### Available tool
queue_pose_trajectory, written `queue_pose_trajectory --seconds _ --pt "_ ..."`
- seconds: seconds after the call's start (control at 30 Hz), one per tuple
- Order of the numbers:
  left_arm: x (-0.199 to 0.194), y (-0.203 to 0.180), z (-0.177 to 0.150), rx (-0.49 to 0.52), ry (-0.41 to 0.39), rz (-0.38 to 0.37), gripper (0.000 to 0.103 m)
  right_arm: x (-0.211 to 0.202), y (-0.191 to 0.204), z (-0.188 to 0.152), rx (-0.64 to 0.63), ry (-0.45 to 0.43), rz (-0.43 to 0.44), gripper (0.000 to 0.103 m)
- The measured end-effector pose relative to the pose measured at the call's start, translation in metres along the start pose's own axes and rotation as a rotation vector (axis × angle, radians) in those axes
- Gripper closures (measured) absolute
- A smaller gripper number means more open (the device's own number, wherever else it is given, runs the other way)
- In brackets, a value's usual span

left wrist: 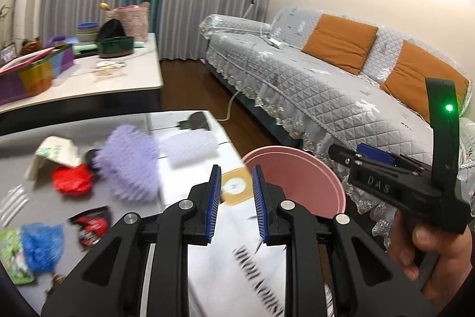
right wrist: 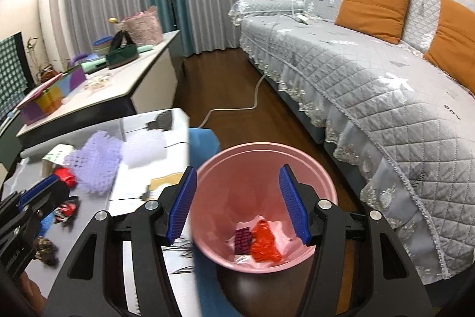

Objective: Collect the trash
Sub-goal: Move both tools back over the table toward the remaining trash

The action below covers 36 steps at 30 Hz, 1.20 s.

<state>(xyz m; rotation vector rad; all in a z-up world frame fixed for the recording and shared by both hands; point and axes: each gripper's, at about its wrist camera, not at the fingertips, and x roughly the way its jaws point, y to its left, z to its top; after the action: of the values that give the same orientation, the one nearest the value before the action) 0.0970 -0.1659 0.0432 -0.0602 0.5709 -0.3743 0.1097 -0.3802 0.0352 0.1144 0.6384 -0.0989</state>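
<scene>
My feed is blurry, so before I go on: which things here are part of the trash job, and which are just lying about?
Job:
pink bin
red wrapper in the bin
red crumpled wrapper on the table
purple foam net
blue netting

Lying about:
sofa
orange cushions
green basket
colourful box

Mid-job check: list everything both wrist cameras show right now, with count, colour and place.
bin: one, pink, on the floor beside the table
red wrapper: one, red, in the bin
dark red packet: one, in the bin
table: one, grey, left
foam net: one, lilac, on the table
red bag: one, on the table
blue net: one, table's near edge
paper cup: one, white, tipped over
sofa: one, grey, right
cushions: two, orange, on the sofa
left gripper: black, blue fingers, nothing between them
right gripper: open, above the bin
</scene>
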Motion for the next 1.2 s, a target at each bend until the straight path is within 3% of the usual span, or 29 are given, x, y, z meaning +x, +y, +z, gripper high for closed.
queue_pose_trajectory --seconds 0.47,0.7,0.87,1.13,1.2 --pt "-0.072 0.101 -0.055 -0.127 0.009 0.224 0.080 -0.013 0.074 -0.009 -0.078 -0.028 0.121 0.047" --pt "-0.078 0.145 -0.083 -0.209 0.065 0.336 0.062 0.010 0.075 -0.012 0.003 0.019 0.124 0.051" --pt "-0.079 0.169 -0.095 -0.276 0.111 0.318 0.058 0.024 0.095 -0.016 -0.007 0.045 0.147 0.052" --pt "-0.062 0.169 -0.104 -0.276 0.195 0.226 0.058 0.043 0.131 -0.020 -0.056 0.070 0.188 0.052" --pt "-0.059 0.172 -0.105 -0.289 0.210 0.207 0.064 0.048 0.138 -0.021 -0.065 0.075 0.198 0.052"
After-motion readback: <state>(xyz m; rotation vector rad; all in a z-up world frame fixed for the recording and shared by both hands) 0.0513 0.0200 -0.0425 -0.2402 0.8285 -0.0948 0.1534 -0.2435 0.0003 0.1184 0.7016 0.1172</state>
